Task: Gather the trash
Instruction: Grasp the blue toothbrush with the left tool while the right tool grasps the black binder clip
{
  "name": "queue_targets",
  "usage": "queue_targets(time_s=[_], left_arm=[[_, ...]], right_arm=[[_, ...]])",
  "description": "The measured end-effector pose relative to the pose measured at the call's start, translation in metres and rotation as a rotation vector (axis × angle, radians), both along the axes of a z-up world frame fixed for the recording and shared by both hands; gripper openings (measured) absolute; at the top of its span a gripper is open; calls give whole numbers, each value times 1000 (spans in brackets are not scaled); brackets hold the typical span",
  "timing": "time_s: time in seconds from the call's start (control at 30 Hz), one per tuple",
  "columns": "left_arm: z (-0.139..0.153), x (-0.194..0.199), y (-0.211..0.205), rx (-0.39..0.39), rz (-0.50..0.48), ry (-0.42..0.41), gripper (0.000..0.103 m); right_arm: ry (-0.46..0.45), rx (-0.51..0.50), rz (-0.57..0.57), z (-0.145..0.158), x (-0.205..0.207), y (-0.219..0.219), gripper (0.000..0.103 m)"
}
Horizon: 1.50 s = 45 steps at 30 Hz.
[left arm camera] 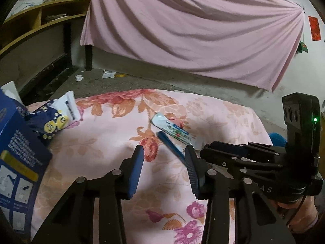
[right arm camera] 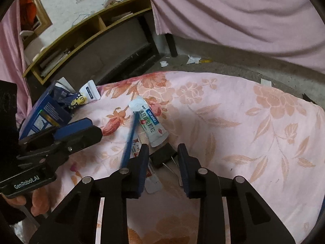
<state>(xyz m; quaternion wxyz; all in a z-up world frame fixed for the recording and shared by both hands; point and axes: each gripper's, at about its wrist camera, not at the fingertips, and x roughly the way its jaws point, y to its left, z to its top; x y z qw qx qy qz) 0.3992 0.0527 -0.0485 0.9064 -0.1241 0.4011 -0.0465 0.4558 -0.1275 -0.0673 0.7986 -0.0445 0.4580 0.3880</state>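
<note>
On the floral bedsheet [right arm camera: 233, 122] lies a white and blue sachet [right arm camera: 150, 122] with a thin blue stick [right arm camera: 130, 140] across it. In the left wrist view the sachet [left arm camera: 174, 128] and the stick [left arm camera: 168, 144] lie just beyond my left gripper [left arm camera: 163, 154]. That gripper is open over bare sheet, and the stick's end runs to its right finger. My right gripper [right arm camera: 163, 152] hangs over a black binder clip [right arm camera: 162, 155]. The clip sits between its fingertips with a thin gap at each side. A flat wrapper [right arm camera: 152, 179] lies partly under its left finger.
A dark blue box [left arm camera: 18, 152], a navy bag with yellow faces [left arm camera: 50, 124] and a white packet [left arm camera: 70, 105] are piled at the sheet's left. Paper scraps [left arm camera: 108, 74] lie on the concrete floor. Beyond hang a pink cloth [left arm camera: 193, 30] and a wooden shelf [left arm camera: 40, 16].
</note>
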Motion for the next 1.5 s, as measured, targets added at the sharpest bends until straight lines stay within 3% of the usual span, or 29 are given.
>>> queue_targets(time_s=[0.4, 0.53, 0.83, 1.0, 1.27, 1.5], left_arm=[[-13, 20, -24, -9, -19, 81, 36], [-19, 28, -34, 5, -20, 115, 14], [-16, 19, -33, -37, 24, 113, 2], [-8, 4, -34, -39, 15, 91, 2], [15, -20, -55, -18, -19, -33, 2], [63, -43, -90, 13, -64, -272, 2]], right_arm=[[-83, -51, -104, 9, -5, -32, 27], [-84, -50, -117, 11, -5, -40, 27], [-92, -34, -117, 14, -11, -49, 26], [-90, -9, -125, 17, -15, -58, 26], [-128, 38, -144, 26, -27, -74, 26], [-297, 141, -202, 54, -49, -104, 26]])
